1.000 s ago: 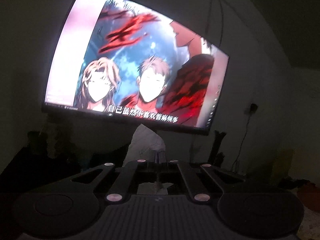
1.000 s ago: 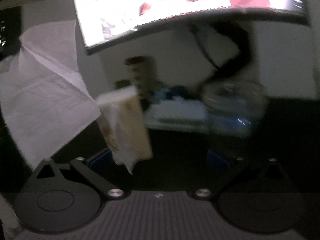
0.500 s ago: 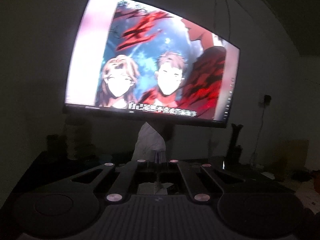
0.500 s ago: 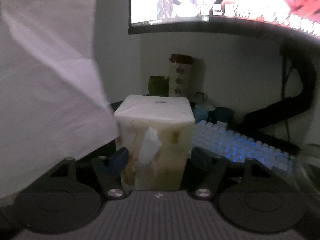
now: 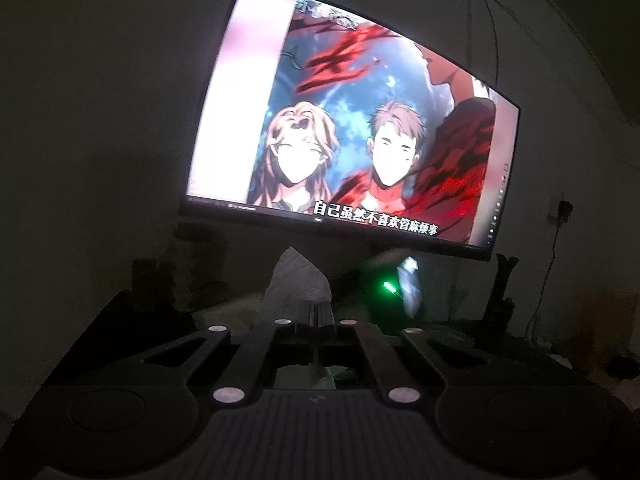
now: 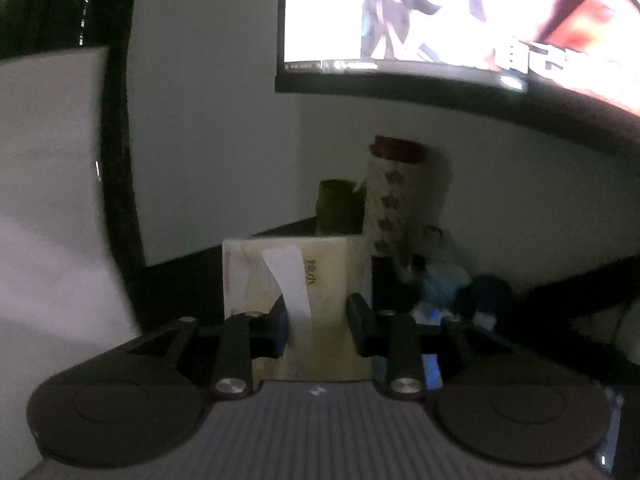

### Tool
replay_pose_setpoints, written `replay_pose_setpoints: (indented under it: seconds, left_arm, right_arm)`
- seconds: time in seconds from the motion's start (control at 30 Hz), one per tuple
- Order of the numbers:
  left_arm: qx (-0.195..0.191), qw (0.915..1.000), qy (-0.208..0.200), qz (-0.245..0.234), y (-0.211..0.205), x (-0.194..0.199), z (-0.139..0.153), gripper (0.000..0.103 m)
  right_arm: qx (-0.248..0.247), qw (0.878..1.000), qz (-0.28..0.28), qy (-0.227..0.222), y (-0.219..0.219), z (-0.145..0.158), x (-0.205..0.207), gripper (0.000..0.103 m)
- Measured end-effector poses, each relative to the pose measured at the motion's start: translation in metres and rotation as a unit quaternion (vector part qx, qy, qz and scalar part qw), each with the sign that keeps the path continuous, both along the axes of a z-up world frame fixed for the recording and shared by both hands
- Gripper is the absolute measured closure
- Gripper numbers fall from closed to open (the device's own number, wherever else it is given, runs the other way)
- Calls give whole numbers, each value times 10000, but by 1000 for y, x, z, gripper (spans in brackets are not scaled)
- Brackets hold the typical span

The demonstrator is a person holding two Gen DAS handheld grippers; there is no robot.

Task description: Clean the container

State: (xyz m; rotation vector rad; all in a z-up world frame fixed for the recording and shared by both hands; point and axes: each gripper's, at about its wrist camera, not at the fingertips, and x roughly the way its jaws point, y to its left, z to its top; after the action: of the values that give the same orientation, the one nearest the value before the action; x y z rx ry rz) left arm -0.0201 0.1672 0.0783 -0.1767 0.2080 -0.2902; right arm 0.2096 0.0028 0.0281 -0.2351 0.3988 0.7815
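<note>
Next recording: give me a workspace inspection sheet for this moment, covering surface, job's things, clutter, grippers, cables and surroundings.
Surface: dark desk, dimly lit.
Job's things: tissue pack standing on the desk, a white tissue sticking out of it; another white tissue pinched in the left gripper. No container clearly seen.
Clutter: patterned tumbler with a red lid, dark green cup, small blue items, all behind the pack.
Grippers: left gripper shut on its tissue; right gripper has just been closing, jaws around the tissue pack's sides.
Cables: wire from a wall plug; another above the monitor.
Surroundings: lit monitor showing animation, white wall.
</note>
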Motion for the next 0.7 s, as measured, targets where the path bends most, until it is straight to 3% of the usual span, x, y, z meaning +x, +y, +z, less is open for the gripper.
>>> replay_pose_setpoints:
  seconds: [0.17, 0.23, 0.27, 0.37, 0.5, 0.7]
  left_arm:
    - [-143, 9998, 48, 143, 17, 3, -3, 102]
    - [-180, 9996, 83, 185, 22, 6, -5, 102]
    - [-183, 9996, 101, 210, 23, 8, -6, 102]
    - [-230, 9992, 189, 263, 28, 14, -10, 102]
    - [-322, 9984, 354, 285, 33, 25, -16, 102]
    - [-259, 9981, 490, 283, 25, 42, -19, 102]
  right_arm:
    - [-145, 9998, -128, 92, 51, 12, 31, 69]
    - [-181, 9994, -210, 203, 68, 10, 46, 63]
    - [-192, 9991, -237, 280, 76, 8, 51, 55]
    - [-269, 9978, -332, 499, 91, -6, 66, 54]
    - [-212, 9948, -473, 877, 89, -23, 77, 54]
    - [-12, 9949, -447, 908, 68, -19, 58, 54]
